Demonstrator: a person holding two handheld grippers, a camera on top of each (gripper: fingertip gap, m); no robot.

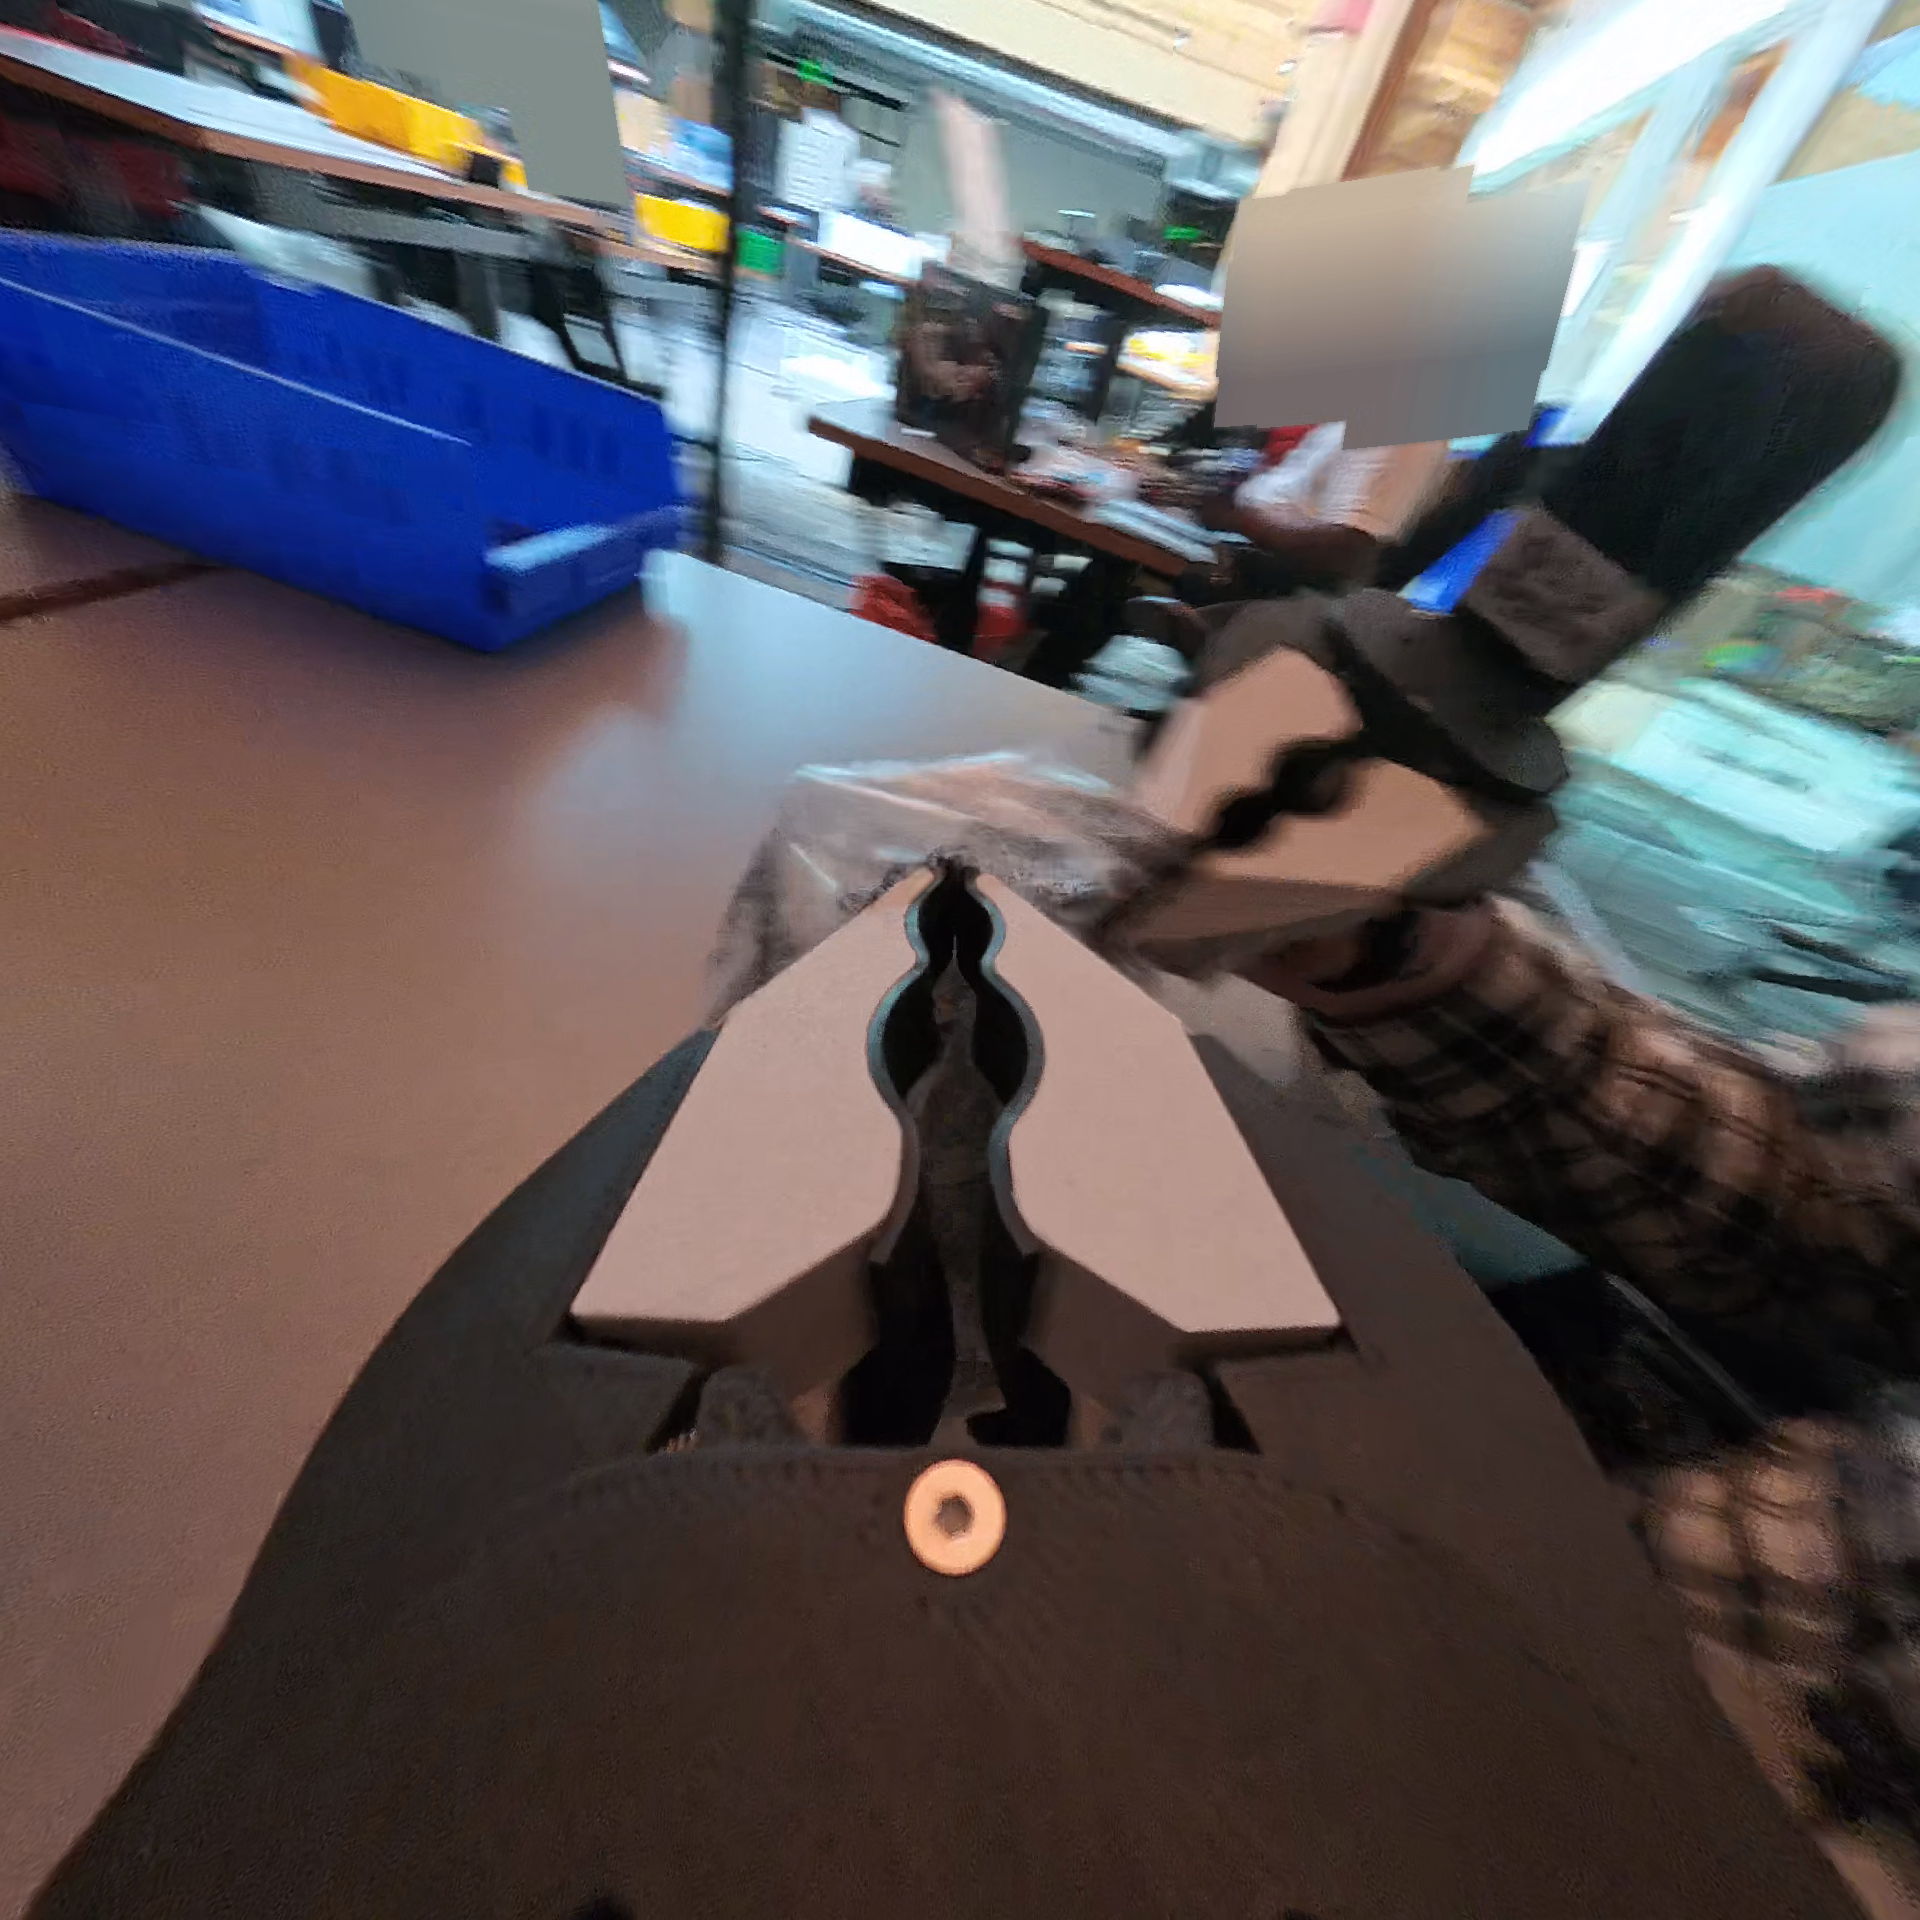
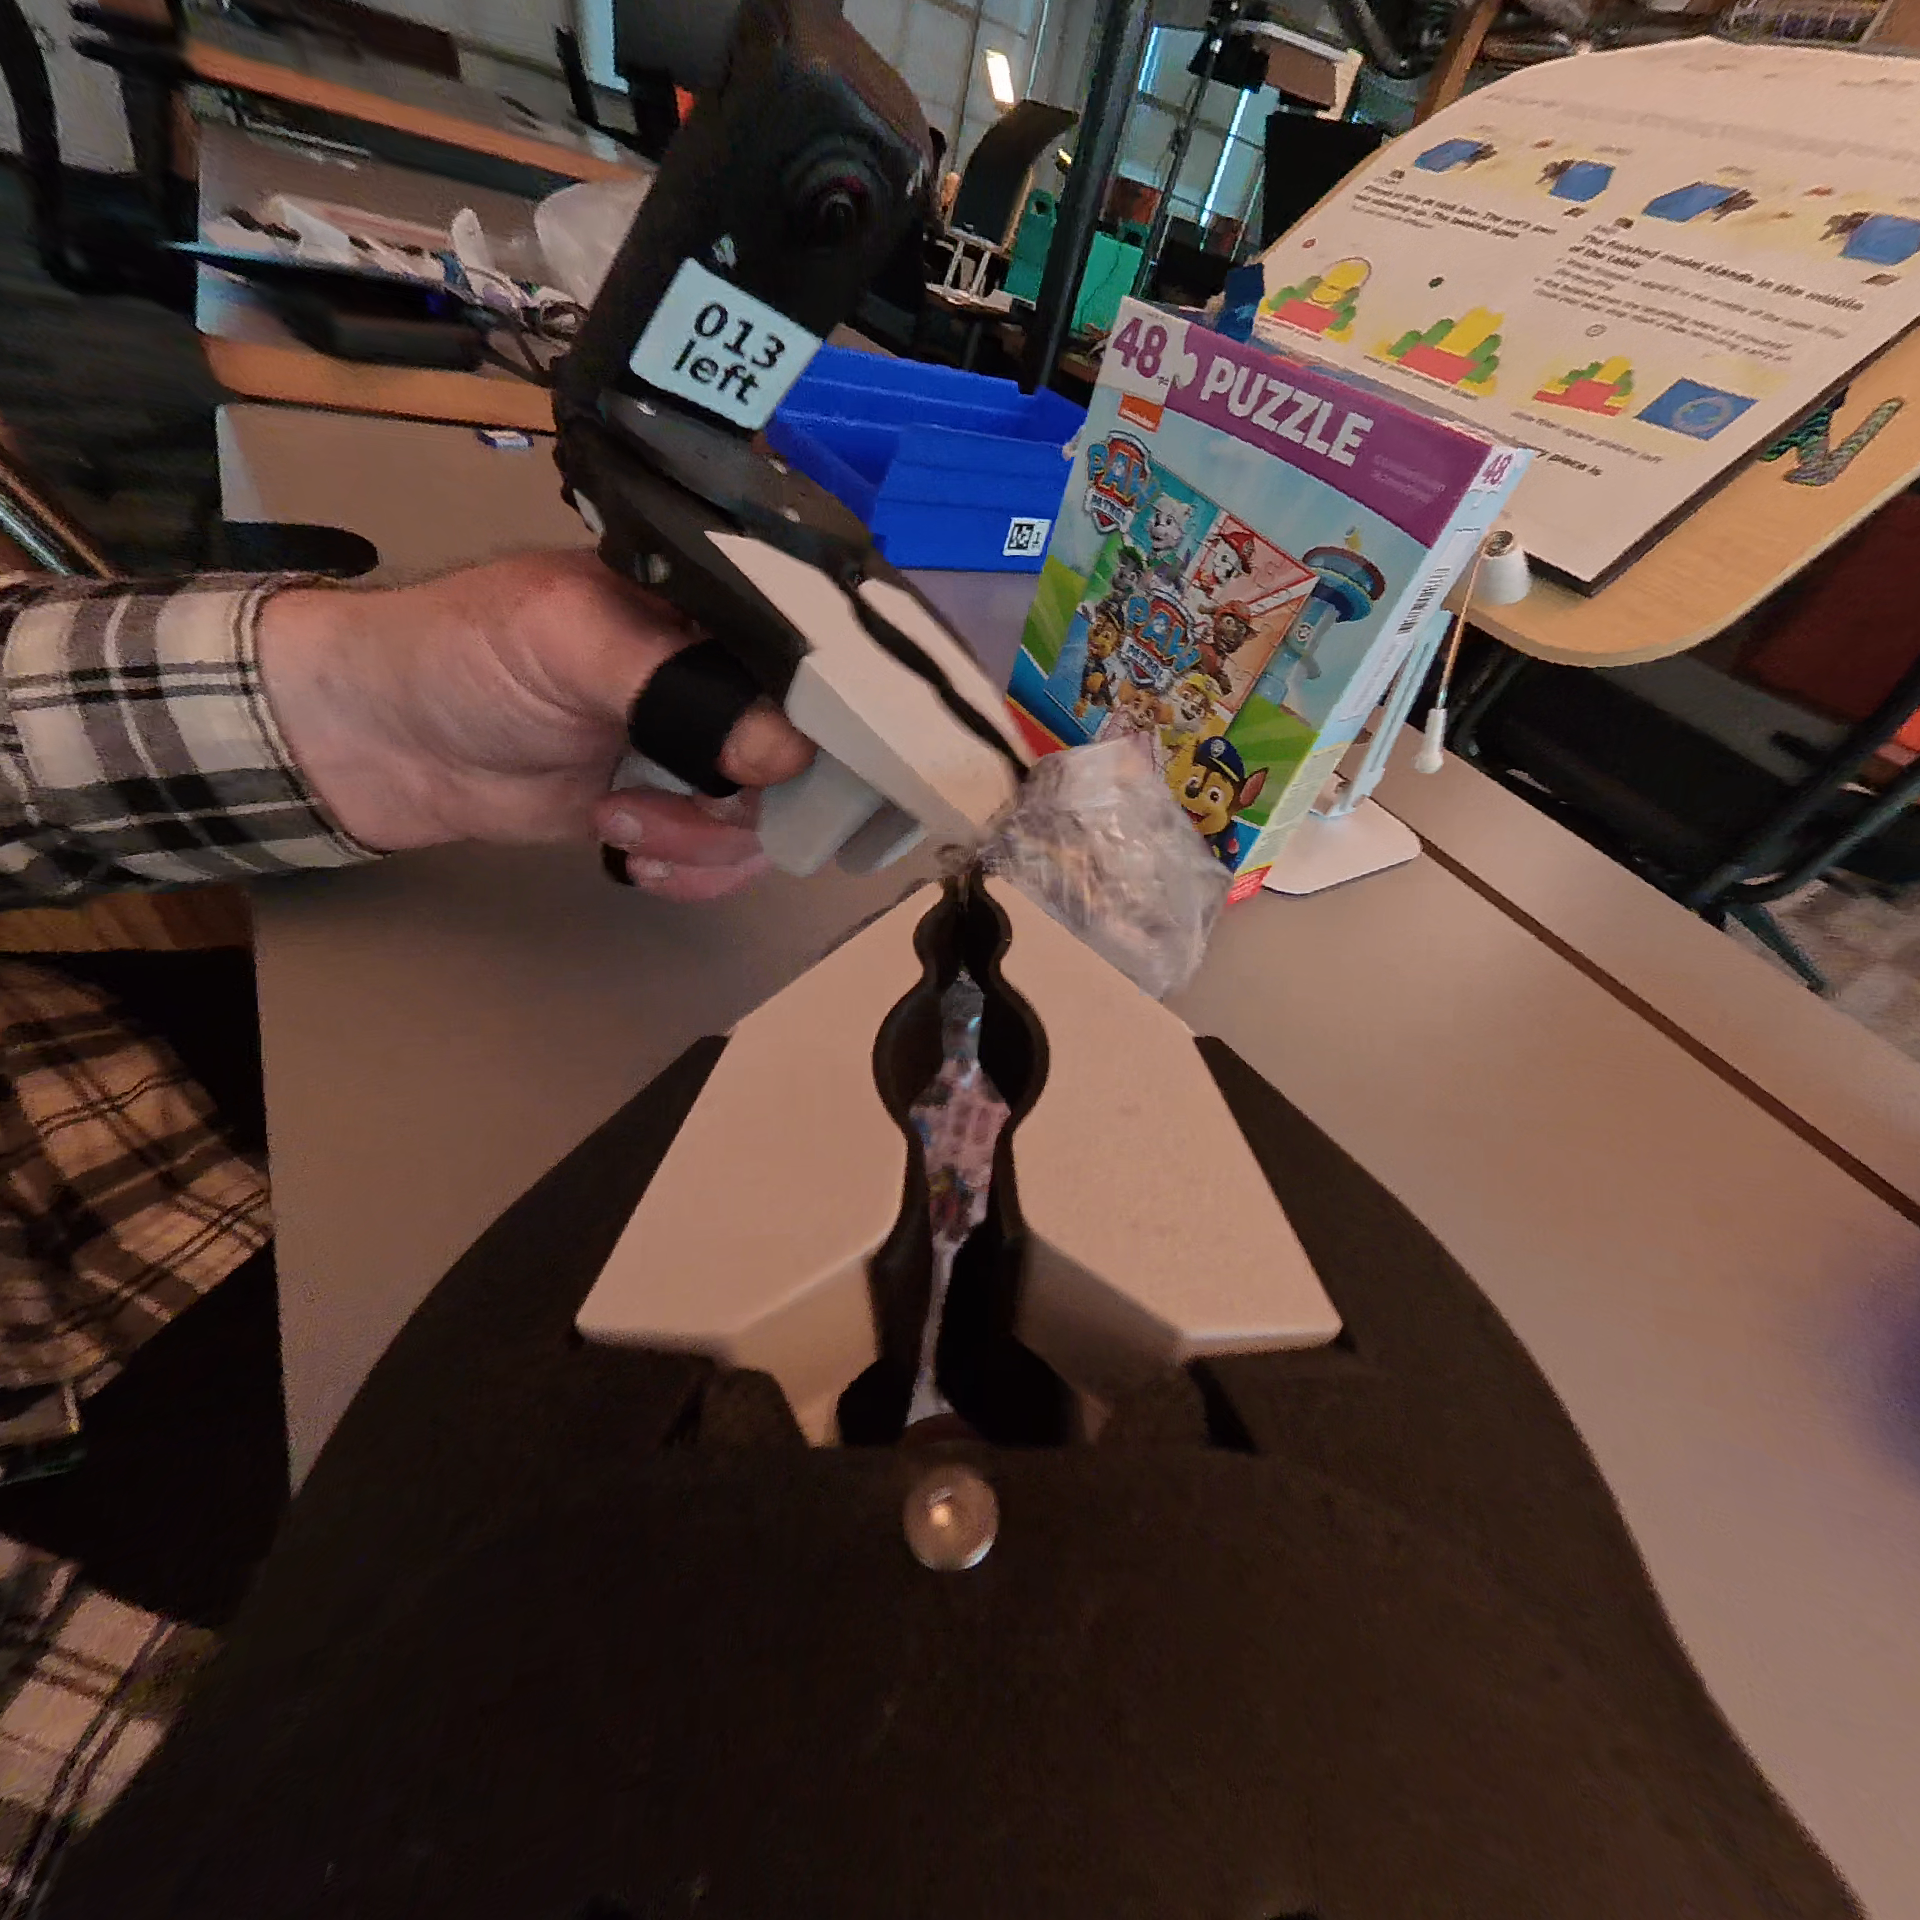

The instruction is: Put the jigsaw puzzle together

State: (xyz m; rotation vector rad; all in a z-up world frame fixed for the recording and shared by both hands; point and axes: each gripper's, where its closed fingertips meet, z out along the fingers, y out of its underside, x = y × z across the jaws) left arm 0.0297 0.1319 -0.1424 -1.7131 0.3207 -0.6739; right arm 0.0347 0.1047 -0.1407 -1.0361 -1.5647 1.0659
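Note:
A clear plastic bag of puzzle pieces hangs in the air between both grippers, above the brown table. My right gripper is shut on the bag's gathered edge, and plastic shows between its fingers. My left gripper comes in from the left, held by a hand, and is shut on the same edge just above. In the left wrist view, the left gripper pinches the bag and the right gripper grips it from the right. The colourful puzzle box stands upright behind the bag.
A blue bin sits at the table's far side and also shows in the left wrist view. A tilted board with printed instructions stands at the right on a white stand. Plaid sleeves are at the left. Left and right tips are no more than a few centimetres apart.

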